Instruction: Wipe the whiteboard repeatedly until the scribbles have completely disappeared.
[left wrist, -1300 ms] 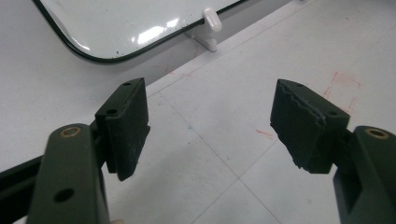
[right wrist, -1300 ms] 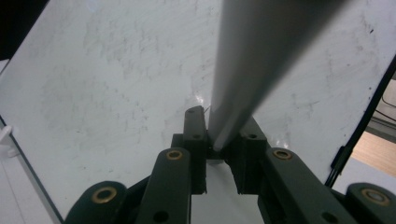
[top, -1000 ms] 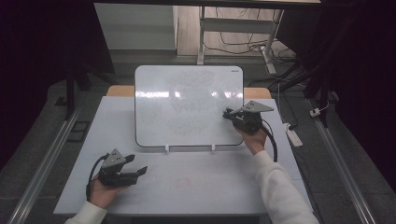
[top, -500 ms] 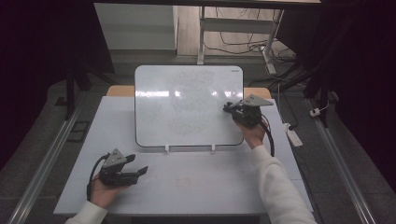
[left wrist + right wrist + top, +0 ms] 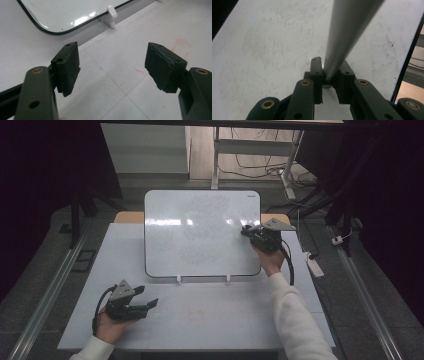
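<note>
We work the whiteboard point(image 5: 200, 235), propped on the table point(image 5: 210, 320): right tongs point(image 5: 246, 231) clamp a grey rod point(image 5: 347, 37) (marker, probably) at its right side. Left tongs point(image 5: 150, 304) rest wide, empty. Next: steady strokes across.

We see a whiteboard point(image 5: 200, 232) propped tilted on white feet at the table's point(image 5: 225, 315) far edge, its face smudged grey. A slim grey stick point(image 5: 348, 32), perhaps a marker, meets its right side.
</note>
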Tool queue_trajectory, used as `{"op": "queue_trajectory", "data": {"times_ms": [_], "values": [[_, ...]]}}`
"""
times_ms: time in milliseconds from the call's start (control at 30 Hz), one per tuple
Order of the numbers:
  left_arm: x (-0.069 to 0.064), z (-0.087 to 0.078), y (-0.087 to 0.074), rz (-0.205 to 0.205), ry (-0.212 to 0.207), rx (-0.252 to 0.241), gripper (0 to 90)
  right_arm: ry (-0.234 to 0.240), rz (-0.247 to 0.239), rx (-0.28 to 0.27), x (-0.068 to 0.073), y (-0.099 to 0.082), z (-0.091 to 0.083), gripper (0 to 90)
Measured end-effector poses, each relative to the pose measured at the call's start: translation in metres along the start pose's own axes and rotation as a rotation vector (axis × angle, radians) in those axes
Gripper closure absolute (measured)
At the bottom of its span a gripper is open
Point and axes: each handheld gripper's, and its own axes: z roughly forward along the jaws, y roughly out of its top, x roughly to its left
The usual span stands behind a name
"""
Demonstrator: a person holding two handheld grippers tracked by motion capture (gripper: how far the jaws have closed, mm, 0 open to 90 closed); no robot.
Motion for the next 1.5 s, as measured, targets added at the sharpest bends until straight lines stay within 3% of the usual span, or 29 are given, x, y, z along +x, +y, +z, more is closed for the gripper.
{"op": "queue_trajectory", "data": {"times_ms": [33, 67, 100, 200, 233, 333, 367, 467, 533, 600, 633, 767, 900, 1000, 1033, 1067, 1200, 1267, 1333, 1367, 1467, 1500], "values": [[0.001, 0.000, 0.000, -0.004, 0.000, 0.000, 28.9, 0.000, 0.000, 0.000, 0.000, 0.000, 0.000, 77.5], [0.002, 0.001, 0.000, -0.004, 0.000, 0.003, 28.9, 0.055, -0.036, 0.047, 0.010, -0.007, -0.001, 77.5], [0.002, 0.001, 0.000, -0.004, 0.000, 0.003, 28.9, 0.074, -0.054, 0.065, 0.013, -0.011, -0.002, 77.5], [0.001, 0.002, 0.000, 0.000, -0.004, 0.005, 28.9, 0.063, -0.058, 0.077, 0.011, -0.013, -0.007, 77.5], [0.000, 0.002, 0.001, 0.002, -0.004, 0.006, 28.9, 0.015, -0.006, 0.045, 0.000, -0.011, -0.012, 77.5], [-0.001, 0.002, 0.001, 0.003, -0.002, 0.004, 28.9, 0.000, 0.032, 0.031, -0.006, -0.010, -0.014, 77.5], [0.000, 0.002, 0.001, 0.003, -0.001, 0.002, 28.9, -0.003, 0.026, 0.029, -0.005, -0.011, -0.014, 77.4], [0.001, 0.002, 0.000, -0.005, 0.001, 0.004, 28.9, 0.093, -0.036, 0.105, 0.014, -0.017, -0.008, 77.5], [0.001, 0.002, 0.001, -0.003, 0.000, 0.006, 28.9, 0.082, -0.087, 0.120, 0.018, -0.017, -0.009, 77.5], [0.000, 0.002, 0.001, 0.001, -0.001, 0.007, 28.9, 0.074, -0.074, 0.111, 0.015, -0.015, -0.009, 77.5], [0.000, 0.002, 0.001, 0.002, -0.001, 0.005, 28.9, 0.026, -0.030, 0.069, 0.006, -0.013, -0.011, 77.4], [0.000, 0.001, 0.000, -0.001, 0.000, 0.001, 28.9, 0.013, 0.006, 0.043, 0.003, -0.014, -0.011, 77.5], [0.001, 0.002, 0.001, -0.001, -0.001, 0.001, 28.9, 0.074, -0.049, 0.110, 0.017, -0.017, -0.009, 77.4], [0.000, 0.002, 0.001, 0.004, -0.001, 0.000, 28.9, 0.043, -0.022, 0.099, 0.011, -0.016, -0.013, 77.4], [-0.001, 0.001, 0.001, 0.004, 0.000, -0.002, 28.9, 0.020, 0.025, 0.082, 0.005, -0.016, -0.018, 77.4], [-0.001, 0.000, 0.001, 0.005, 0.001, -0.004, 28.9, 0.020, 0.025, 0.082, 0.005, -0.016, -0.018, 77.4], [0.000, 0.000, 0.001, 0.000, 0.005, -0.010, 28.9, 0.081, 0.037, 0.064, 0.014, -0.015, -0.029, 77.4], [0.000, 0.000, 0.001, 0.000, 0.005, -0.008, 28.9, 0.145, 0.050, 0.035, 0.028, -0.012, -0.041, 77.4], [-0.001, 0.000, 0.001, 0.003, 0.006, -0.013, 28.9, 0.161, 0.048, 0.032, 0.033, -0.011, -0.045, 77.4], [-0.001, -0.001, 0.002, 0.004, 0.007, -0.016, 28.9, 0.200, 0.044, 0.037, 0.044, -0.012, -0.052, 77.4], [-0.002, -0.002, 0.002, 0.005, 0.007, -0.025, 28.9, 0.239, 0.040, 0.053, 0.056, -0.014, -0.057, 77.4], [-0.003, -0.002, 0.002, 0.006, 0.005, -0.027, 28.9, 0.278, 0.030, 0.071, 0.067, -0.017, -0.062, 77.3]]}}
